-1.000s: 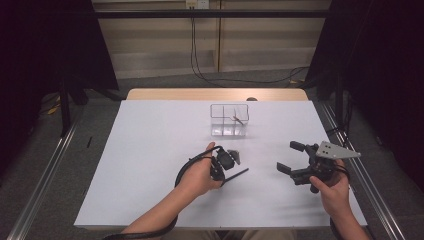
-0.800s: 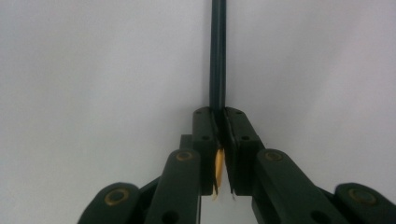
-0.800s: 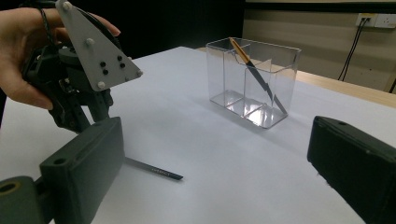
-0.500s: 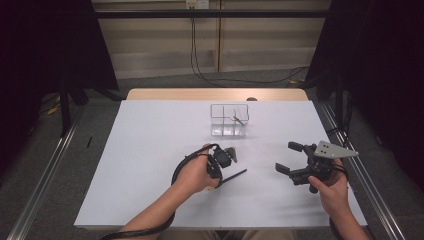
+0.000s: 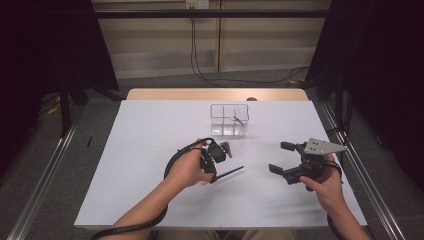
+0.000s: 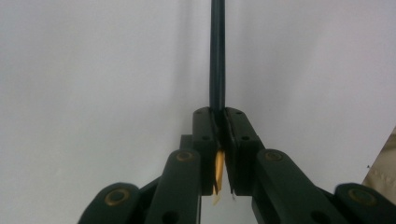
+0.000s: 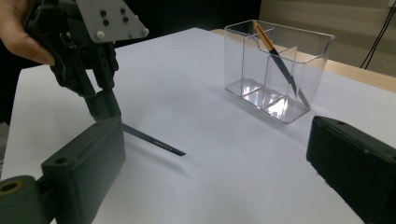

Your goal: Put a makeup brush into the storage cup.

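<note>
White-covered table (image 5: 150, 150), clear divided box (image 5: 229, 120) standing upright toward its far middle edge.

Glossy clear plastic box (image 7: 279, 70), matt white table cover (image 5: 150, 165) (paper-like), dark smooth pencil (image 6: 217, 56).

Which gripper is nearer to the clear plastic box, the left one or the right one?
Left. The left gripper, shut on a dark pencil, is just in front of the clear plastic box. The right gripper, open, sits farther off to the box's right.
</note>
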`<state>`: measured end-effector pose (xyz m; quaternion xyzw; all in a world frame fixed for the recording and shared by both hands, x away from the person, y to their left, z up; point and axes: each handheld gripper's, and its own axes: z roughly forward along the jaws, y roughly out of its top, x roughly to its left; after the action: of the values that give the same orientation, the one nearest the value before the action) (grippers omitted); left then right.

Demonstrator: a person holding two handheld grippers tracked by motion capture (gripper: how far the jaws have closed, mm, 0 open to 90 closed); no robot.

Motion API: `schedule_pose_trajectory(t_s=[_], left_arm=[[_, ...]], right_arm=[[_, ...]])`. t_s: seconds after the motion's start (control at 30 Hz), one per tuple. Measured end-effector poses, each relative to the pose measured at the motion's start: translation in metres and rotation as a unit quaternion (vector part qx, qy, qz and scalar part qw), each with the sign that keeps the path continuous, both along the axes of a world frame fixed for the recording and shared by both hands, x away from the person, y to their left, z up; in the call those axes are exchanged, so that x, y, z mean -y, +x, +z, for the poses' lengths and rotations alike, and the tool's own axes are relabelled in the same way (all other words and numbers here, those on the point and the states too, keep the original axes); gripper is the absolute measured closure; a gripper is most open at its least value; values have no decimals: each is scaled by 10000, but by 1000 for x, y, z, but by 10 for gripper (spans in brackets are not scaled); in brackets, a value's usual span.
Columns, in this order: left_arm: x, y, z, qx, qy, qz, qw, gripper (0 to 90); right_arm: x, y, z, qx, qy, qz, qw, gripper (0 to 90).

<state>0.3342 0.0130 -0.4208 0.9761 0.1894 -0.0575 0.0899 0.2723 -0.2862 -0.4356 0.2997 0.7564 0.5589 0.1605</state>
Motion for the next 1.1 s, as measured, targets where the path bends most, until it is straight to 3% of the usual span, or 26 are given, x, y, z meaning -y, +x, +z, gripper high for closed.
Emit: schedule_pose_trajectory(t_s=[0.37, 0.6, 0.77, 0.9, 1.1], left_arm=[[-1, 3, 10, -72, -122, -199, 9997, 840], [0, 4, 18, -63, -87, -384, 9992, 840], [2, 4, 23, -46, -107, -446, 9989, 840], [4, 3, 26, -79, -167, -521, 9985, 840], [9, 1, 31, -86, -212, -648, 9976, 839]], right_arm=[[-22, 14, 12, -187, -411, 429, 9981, 61], [-38, 22, 21, -242, -834, 811, 9929, 107], [-50, 27, 24, -303, -1244, 1119, 9854, 138], [-61, 30, 26, -378, -1637, 1409, 9757, 222], [-76, 35, 22, -569, -2104, 1719, 9607, 249]])
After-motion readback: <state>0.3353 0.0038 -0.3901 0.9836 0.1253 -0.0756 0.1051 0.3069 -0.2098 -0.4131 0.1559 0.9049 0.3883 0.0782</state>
